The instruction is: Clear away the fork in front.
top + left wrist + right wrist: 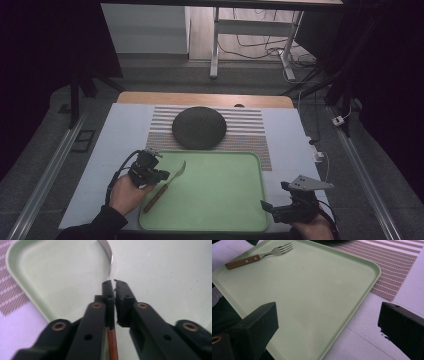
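There was one fork (165, 182), one green tray (220, 210), one dark round plate (199, 127), one striped mat (250, 131), and two grippers.

The fork had a wooden handle and lay on the tray near the tray's left edge, in the lower left of the high view. Its handle pointed to the lower left and its metal head to the upper right. In the right gripper view the fork (259, 255) was at the upper left of the frame, with four prongs.

The left gripper (159, 175) was at the left rim of the tray. In the left gripper view its fingers (109, 293) were pressed together on the fork (112, 340), pinching it where the wooden handle meets the metal neck; the neck went on upward past the tips.

The right gripper (272, 206) stood at the lower right corner of the tray, just outside the rim. Its fingers (253, 326) were spread wide with nothing between them.

The rest of the tray (312, 302) was bare from the fork to the right rim, so much free room was there. The plate lay on the mat above the tray, close to its top edge. The white cover of the bench (120, 135) was open on both sides of the tray.
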{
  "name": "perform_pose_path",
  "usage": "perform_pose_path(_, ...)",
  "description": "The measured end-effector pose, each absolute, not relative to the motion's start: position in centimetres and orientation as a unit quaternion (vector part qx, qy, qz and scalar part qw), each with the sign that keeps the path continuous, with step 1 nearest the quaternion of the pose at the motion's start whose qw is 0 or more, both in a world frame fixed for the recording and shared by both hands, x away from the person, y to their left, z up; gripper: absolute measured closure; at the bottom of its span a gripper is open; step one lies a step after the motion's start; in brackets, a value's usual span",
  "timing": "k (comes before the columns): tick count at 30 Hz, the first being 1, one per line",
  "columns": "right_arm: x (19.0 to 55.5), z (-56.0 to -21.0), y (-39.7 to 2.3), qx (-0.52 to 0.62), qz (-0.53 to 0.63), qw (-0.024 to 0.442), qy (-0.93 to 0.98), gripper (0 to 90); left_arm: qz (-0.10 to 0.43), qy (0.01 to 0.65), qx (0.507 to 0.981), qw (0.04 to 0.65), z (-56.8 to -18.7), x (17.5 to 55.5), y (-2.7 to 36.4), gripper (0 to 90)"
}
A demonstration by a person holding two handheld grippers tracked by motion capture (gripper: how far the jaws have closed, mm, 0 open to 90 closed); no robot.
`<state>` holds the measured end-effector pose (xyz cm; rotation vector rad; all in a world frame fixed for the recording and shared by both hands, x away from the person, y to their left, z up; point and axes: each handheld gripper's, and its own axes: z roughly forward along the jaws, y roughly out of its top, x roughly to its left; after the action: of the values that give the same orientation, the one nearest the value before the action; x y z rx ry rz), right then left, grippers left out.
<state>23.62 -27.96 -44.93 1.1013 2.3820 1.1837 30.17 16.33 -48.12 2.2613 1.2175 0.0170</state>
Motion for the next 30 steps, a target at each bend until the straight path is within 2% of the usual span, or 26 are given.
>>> perform_pose_path(9, 23.7, -45.0, -27.7, 0.376, 0.401, 0.127, 0.826, 3.1, 0.012, 0.424, 0.855, 0.298, -48.6, 32.4, 15.3, 88.7)
perform_pose_path(19, 23.8, -45.1, -27.7, 0.377, 0.397, 0.123, 0.828, 3.1, 0.010, 0.441, 0.842, 0.312, -50.0, 34.7, 15.6, 88.6)
perform_pose_path(30, 23.9, -45.1, -27.6, 0.376, 0.391, 0.122, 0.831, 3.1, 0.002, 0.437, 0.844, 0.311, -50.5, 35.1, 14.9, 88.7)
